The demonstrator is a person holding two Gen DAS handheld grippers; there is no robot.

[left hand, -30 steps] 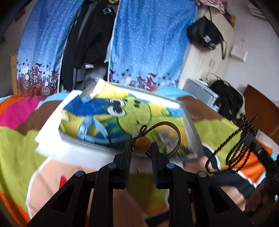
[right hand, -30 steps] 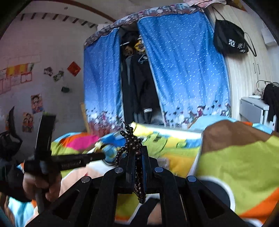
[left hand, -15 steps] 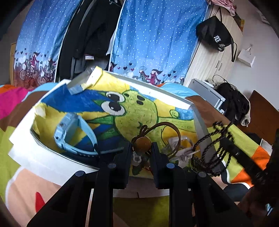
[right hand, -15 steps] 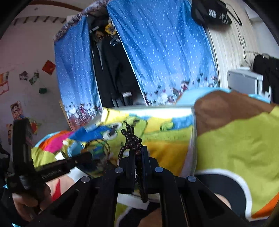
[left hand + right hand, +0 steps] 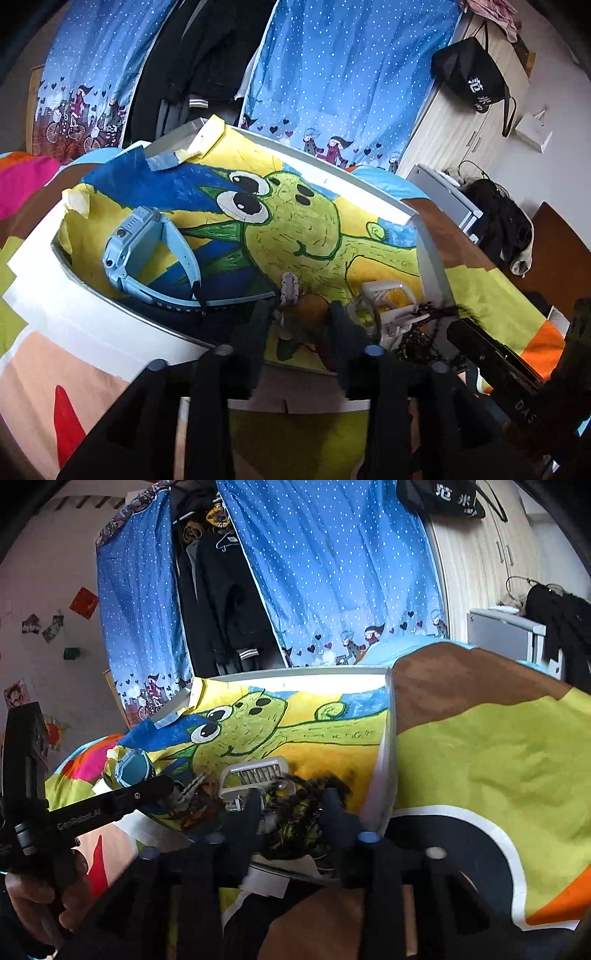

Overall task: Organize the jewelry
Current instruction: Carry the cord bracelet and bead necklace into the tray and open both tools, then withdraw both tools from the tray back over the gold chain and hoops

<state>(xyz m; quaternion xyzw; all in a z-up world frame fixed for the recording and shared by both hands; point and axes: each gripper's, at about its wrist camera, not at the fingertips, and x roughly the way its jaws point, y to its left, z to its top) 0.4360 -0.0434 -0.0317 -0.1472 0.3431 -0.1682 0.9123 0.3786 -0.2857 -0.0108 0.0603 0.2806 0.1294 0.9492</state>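
Note:
A white box point(image 5: 110, 325) lined with a green cartoon drawing sits on the bed. My left gripper point(image 5: 301, 317) hangs open over its near edge, and the amber bead point(image 5: 314, 306) of a brown cord bracelet lies loose between the fingers. My right gripper point(image 5: 293, 805) is open over the box's right corner point(image 5: 384, 738), above the dark bead bracelet point(image 5: 317, 786), which lies heaped inside. The same bracelet point(image 5: 424, 325) shows in the left wrist view. Also in the box are a blue watch point(image 5: 147, 254), a white hair clip point(image 5: 255, 773) and a small silver piece point(image 5: 290, 288).
The box rests on a bright patchwork bedspread point(image 5: 480, 760). Blue dotted curtains point(image 5: 332, 74) and dark hanging clothes point(image 5: 221, 590) stand behind. A hand point(image 5: 33, 893) holds the left gripper's handle. A black bag point(image 5: 472, 77) hangs on a pale wardrobe at the right.
Both grippers came down over the box and opened. The amber-bead cord bracelet and the dark bead bracelet, gripped before, now lie in the box.

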